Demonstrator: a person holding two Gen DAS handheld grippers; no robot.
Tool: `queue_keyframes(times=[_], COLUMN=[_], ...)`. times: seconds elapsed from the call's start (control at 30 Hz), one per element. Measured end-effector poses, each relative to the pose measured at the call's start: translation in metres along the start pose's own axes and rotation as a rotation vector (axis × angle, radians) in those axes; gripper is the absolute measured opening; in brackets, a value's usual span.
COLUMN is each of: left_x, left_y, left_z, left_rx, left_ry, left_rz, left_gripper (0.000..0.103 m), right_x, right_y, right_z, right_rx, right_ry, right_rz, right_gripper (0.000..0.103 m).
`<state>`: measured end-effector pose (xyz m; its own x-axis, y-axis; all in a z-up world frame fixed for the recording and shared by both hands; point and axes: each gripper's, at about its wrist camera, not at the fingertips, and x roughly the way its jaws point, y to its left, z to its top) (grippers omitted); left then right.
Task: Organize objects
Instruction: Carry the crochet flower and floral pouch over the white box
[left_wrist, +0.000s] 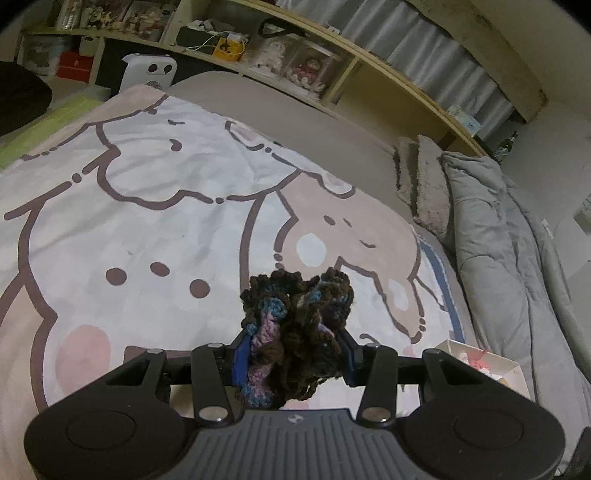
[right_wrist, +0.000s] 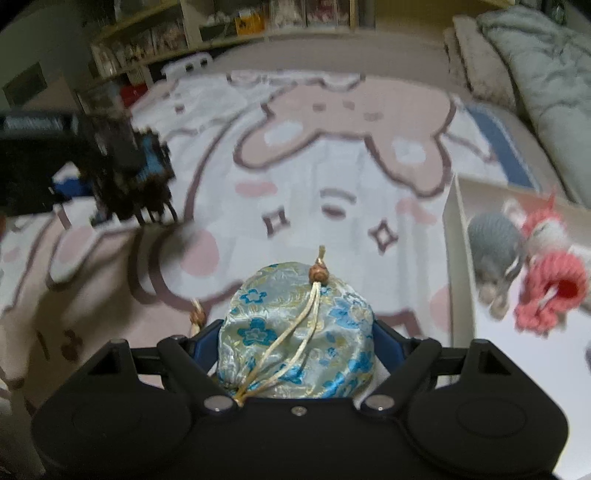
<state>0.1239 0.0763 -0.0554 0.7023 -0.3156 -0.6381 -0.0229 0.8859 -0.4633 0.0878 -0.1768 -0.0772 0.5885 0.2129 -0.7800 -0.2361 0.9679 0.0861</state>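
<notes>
- A cartoon-printed blanket (left_wrist: 155, 221) is filling the middle of both views; only the left wrist view is showing the wooden shelf (left_wrist: 354, 62) clearly, running across the upper frame, with a grey quilt (left_wrist: 491, 236) at the right edge.
- A white box (right_wrist: 458, 258) is lying open at the right of the right wrist view, holding a grey knitted toy (right_wrist: 495, 247) and a pink knitted piece (right_wrist: 550, 291); the left wrist view is catching only its corner at lower right.
- The right gripper (right_wrist: 295, 339) is pinching a blue-flowered brocade pouch (right_wrist: 295, 332), bottom centre, its cord lying across the cloth.
- The left gripper (left_wrist: 293, 354) is clamping a dark crocheted scrunchie (left_wrist: 295, 325), bottom centre, lifted above the blanket.
- No writing is coming through legibly.
</notes>
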Motion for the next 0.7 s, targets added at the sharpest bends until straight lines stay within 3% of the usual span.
queue_keyframes(times=[0.2, 0.4, 0.7], left_x=[-0.016, -0.034, -0.052], left_y=[-0.012, -0.033, -0.077], left_z=[0.004, 0.006, -0.004], left_rx=[0.019, 0.072, 0.160], left_ry=[-0.030, -0.059, -0.079], left_rz=[-0.039, -0.073, -0.180], left_gripper=[0.047, 0.047, 0.047], right_x=[-0.037, -0.063, -0.108], right_y=[-0.004, -0.012, -0.042], right_z=[0.019, 0.024, 0.025], right_rx=[-0.008, -0.004, 0.064], right_ry=[-0.090, -0.103, -0.164], right_rz=[-0.003, -0.014, -0.020], right_gripper=[0.084, 0.084, 0.084])
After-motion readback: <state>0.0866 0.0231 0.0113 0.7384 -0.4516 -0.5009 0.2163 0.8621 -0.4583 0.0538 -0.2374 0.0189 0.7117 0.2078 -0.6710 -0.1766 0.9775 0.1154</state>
